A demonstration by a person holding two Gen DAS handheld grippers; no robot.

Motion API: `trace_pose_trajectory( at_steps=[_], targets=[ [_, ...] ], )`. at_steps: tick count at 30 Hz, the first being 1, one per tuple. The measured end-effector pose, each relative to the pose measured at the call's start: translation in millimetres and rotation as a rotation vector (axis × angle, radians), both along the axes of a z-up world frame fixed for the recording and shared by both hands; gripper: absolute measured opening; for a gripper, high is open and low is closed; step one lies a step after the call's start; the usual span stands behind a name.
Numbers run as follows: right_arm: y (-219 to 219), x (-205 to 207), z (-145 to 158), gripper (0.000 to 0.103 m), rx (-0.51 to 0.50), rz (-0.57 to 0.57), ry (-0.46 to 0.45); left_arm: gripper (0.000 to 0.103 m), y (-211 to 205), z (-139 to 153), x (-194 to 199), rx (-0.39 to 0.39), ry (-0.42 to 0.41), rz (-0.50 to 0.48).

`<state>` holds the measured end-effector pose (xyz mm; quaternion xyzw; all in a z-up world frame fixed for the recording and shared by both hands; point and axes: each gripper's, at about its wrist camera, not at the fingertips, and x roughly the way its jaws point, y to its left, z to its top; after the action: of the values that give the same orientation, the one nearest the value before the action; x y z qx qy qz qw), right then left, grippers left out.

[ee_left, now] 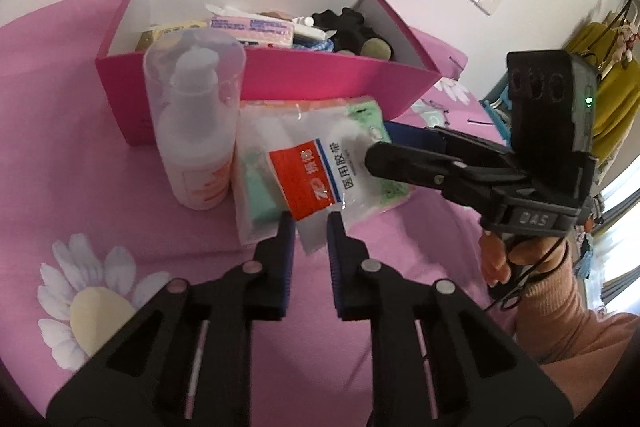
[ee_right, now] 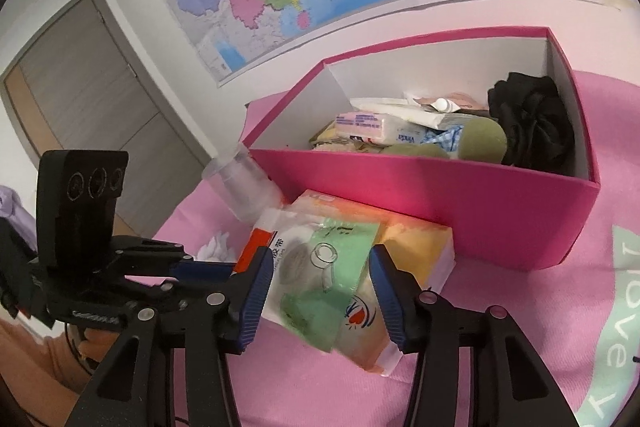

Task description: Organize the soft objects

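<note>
Plastic packet (ee_left: 320, 175): clear, crinkled, red-and-white label, white contents; lies on pink cloth (ee_left: 80, 163) near pink box (ee_left: 320, 83), atop green pouch (ee_right: 320, 275).
Left gripper (ee_left: 311, 223): narrow, pinching packet's near edge.
Right gripper (ee_right: 320, 291): wide, straddling pouch.

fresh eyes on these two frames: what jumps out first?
The open pink box at the back of the pink cloth, stuffed with packets and a black fabric bundle. In front of it lies a pile of plastic packets, with a clear-capped white bottle standing to its left. The left gripper has its tips at the pile's near corner; the right gripper straddles it from the other side.
</note>
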<state>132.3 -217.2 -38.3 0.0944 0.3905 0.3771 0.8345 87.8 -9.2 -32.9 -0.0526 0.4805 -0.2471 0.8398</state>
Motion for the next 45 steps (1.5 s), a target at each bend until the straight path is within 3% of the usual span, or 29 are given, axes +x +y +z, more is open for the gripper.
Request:
trace_pose_trajectory(
  at_steps=[2,4,5,25,36,45],
  targets=[
    [0.3,-1.7,-0.3,0.050,0.007,0.017,-0.003,0.013,-3.2,-0.4,-3.4,0.022,-0.017,-0.003],
    [-1.7,-3.2,-1.7,0.030,0.038,0.038,0.016,0.013,-6.5,0.7,-6.9,0.031,-0.026,-0.017],
    [-2.8,-3.6,-2.6,0.027,0.040,0.036,0.022,0.013,-7.8,1.5,-7.5,0.028,-0.029,-0.021],
    [-32.9,-32.8,34.3,0.018,0.148,0.000,-0.053,0.013,-29.5,40.4,-14.0,0.064,-0.154,-0.057],
    [-35.2,-16.9,64.7,0.017,0.182,-0.019,-0.095,0.013,-34.7,69.6,7.9,0.110,-0.230,-0.045],
    [-28.1,19.9,71.5,0.013,0.219,-0.024,-0.080,0.013,-43.3,82.1,43.9,0.122,-0.235,-0.032]
  ],
)
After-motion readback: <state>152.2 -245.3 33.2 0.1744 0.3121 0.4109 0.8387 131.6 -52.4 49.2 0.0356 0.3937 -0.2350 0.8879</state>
